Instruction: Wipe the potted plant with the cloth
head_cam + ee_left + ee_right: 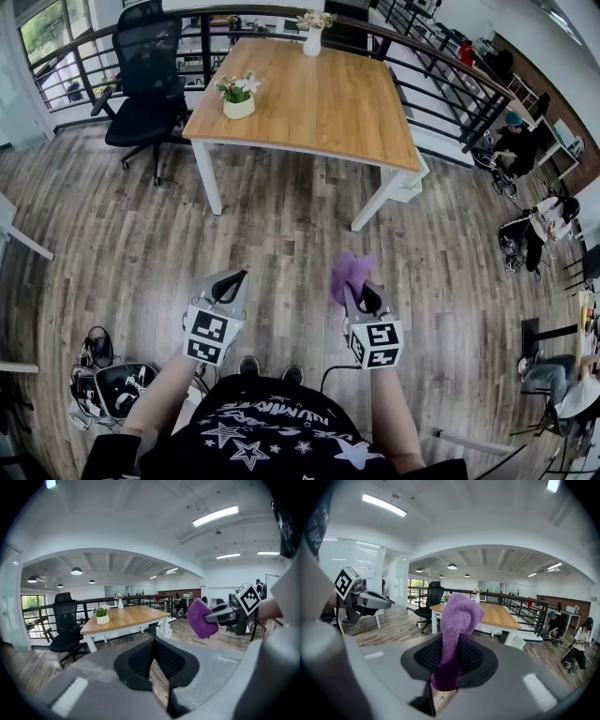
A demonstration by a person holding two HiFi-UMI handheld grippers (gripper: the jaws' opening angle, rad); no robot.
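A small potted plant (237, 95) in a white pot stands on the wooden table (319, 103), near its left edge; it also shows far off in the left gripper view, potted plant (101, 615). My right gripper (357, 289) is shut on a purple cloth (349, 275), which sticks up between its jaws, cloth (457, 627). The left gripper (238, 277) is shut with nothing in it. Both grippers hover over the wood floor, well short of the table. From the left gripper view the cloth (201, 618) hangs at the right.
A white vase with flowers (313, 34) stands at the table's far edge. A black office chair (146, 86) sits left of the table. A black railing (441, 80) runs behind and to the right. Bags and cables (108, 380) lie on the floor at lower left.
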